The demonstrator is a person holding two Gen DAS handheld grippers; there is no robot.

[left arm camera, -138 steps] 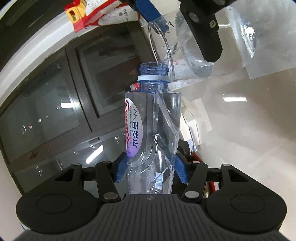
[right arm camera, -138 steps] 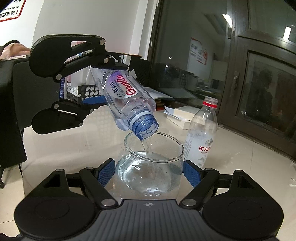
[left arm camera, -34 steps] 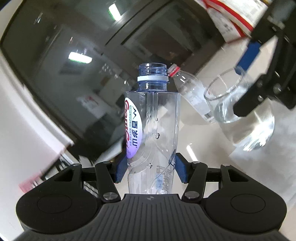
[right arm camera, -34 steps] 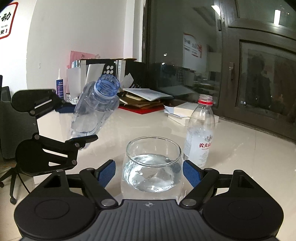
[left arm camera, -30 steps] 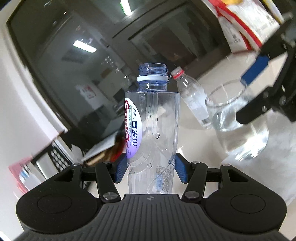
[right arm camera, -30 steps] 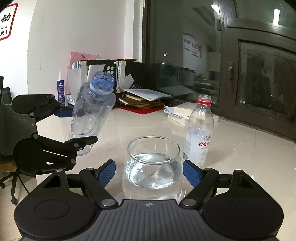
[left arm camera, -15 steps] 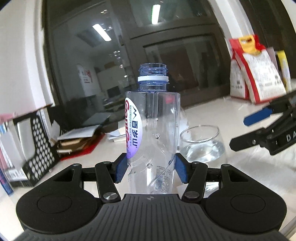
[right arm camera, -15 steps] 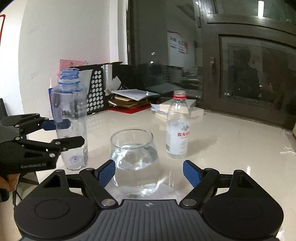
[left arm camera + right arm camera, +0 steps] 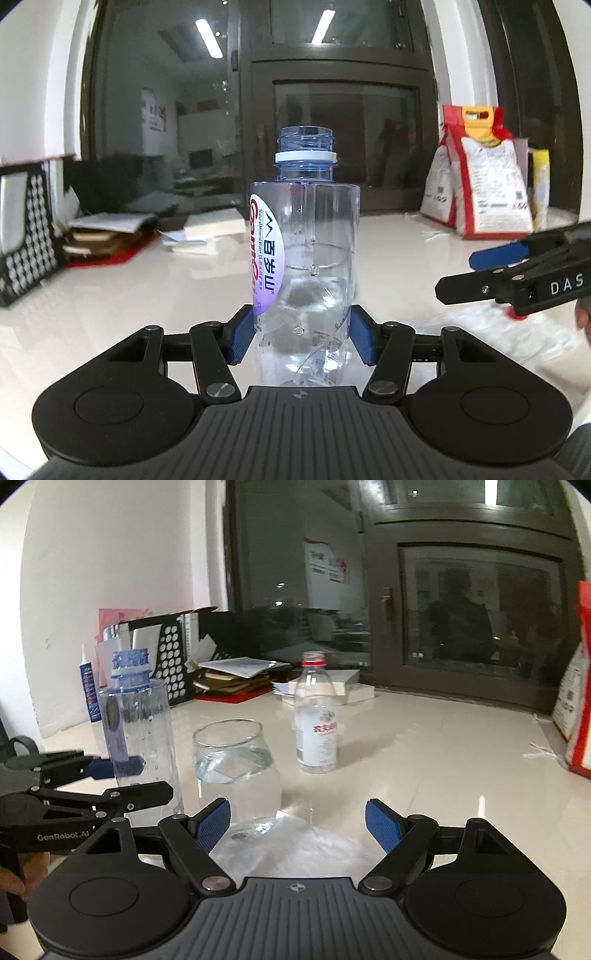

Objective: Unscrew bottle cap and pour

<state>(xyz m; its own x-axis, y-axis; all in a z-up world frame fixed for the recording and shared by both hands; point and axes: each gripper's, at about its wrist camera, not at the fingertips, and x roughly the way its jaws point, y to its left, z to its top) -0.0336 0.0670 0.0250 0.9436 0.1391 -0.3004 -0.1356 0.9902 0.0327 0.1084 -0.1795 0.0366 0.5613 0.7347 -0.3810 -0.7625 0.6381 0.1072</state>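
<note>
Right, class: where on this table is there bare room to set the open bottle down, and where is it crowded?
Bare tabletop lies between the capped bottle and the red bag. It is crowded along the wall, with the file rack and book stack, and around the glass.

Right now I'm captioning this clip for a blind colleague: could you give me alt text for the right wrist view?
The open right gripper faces a glass of water on a pale table, its jaws not touching the glass. To the left, the left gripper holds an uncapped, nearly empty bottle upright; a red-capped bottle stands behind.
</note>
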